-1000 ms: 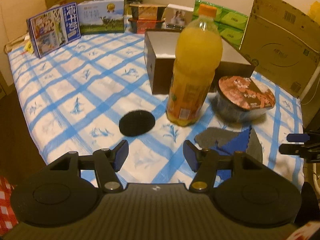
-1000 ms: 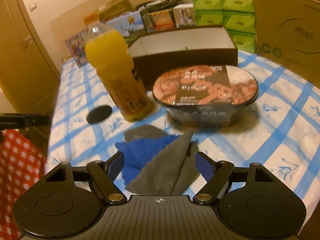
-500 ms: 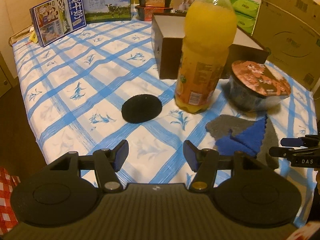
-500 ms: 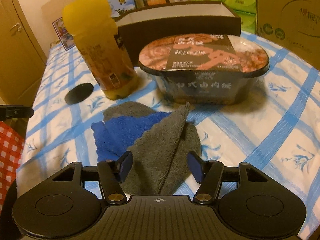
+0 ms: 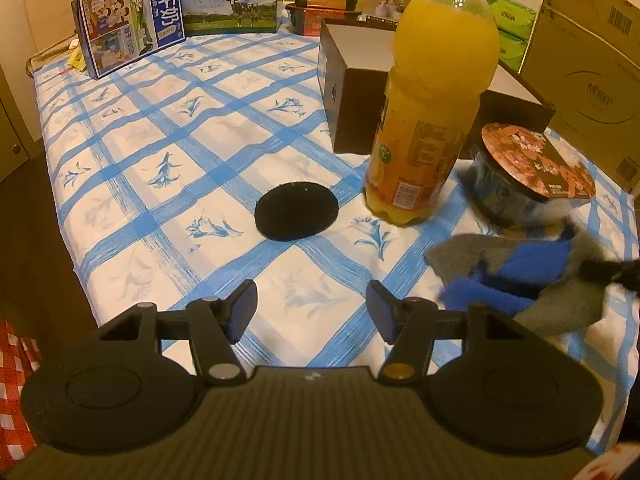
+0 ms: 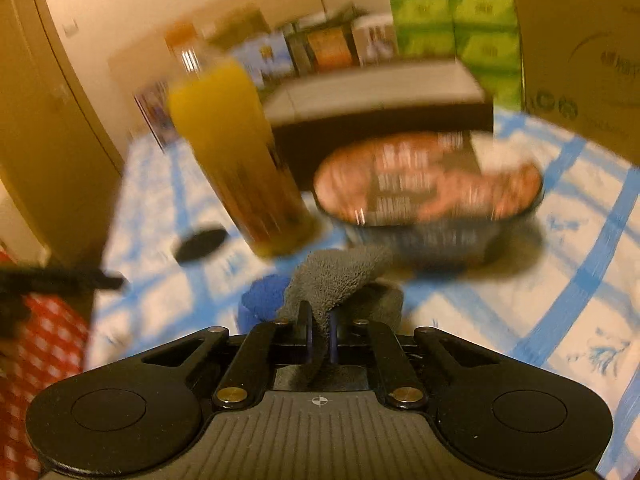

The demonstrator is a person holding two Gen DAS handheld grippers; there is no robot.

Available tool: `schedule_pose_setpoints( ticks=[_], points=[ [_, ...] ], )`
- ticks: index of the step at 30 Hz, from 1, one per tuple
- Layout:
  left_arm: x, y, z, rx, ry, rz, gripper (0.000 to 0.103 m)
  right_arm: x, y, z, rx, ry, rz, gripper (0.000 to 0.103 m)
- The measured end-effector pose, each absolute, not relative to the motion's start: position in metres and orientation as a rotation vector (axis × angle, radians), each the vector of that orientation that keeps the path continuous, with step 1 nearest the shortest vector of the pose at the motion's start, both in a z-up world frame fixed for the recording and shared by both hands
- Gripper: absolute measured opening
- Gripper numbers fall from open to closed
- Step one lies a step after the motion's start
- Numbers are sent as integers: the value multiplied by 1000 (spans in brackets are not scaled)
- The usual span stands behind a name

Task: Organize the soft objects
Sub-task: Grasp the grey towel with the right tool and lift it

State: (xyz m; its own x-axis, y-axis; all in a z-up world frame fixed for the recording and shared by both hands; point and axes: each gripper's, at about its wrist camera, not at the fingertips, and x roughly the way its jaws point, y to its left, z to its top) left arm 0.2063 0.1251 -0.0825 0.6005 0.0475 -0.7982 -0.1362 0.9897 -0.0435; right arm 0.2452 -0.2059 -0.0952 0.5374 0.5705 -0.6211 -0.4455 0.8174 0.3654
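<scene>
Your right gripper point(image 6: 319, 336): clamped on grey cloth point(image 6: 336, 276).
Your left gripper point(image 5: 311, 307): jaws apart, over the tablecloth point(image 5: 160, 128), empty.
Black pad point(image 5: 297, 211): mid-surface, beside juice bottle point(image 5: 432, 120).

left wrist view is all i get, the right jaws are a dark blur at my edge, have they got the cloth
Observer: Yes, the right gripper is shut on a fold of the grey cloth.
Operator: is the blue one in there too
Observer: No, the blue cloth sits left of the jaws, outside them.
Operator: cloth clear of the noodle bowl
Observer: Its raised tip overlaps the noodle bowl in the right wrist view, which is too blurred to show contact.
</scene>
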Motion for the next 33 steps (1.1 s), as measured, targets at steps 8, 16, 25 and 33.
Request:
schedule_pose_setpoints(
  ticks=[8, 16, 25, 33],
  points=[
    [203, 120, -75, -116, 898, 90, 57, 231, -235, -31, 238, 675, 626, 8],
    [198, 118, -80, -124, 913, 79, 57, 217, -228, -91, 255, 1036, 655, 8],
    [198, 121, -87, -140, 934, 89, 57, 230, -230, -141, 78, 1146, 463, 9],
    [202, 114, -95, -134, 960, 76, 57, 231, -235, -152, -61, 993, 384, 81]
  ],
)
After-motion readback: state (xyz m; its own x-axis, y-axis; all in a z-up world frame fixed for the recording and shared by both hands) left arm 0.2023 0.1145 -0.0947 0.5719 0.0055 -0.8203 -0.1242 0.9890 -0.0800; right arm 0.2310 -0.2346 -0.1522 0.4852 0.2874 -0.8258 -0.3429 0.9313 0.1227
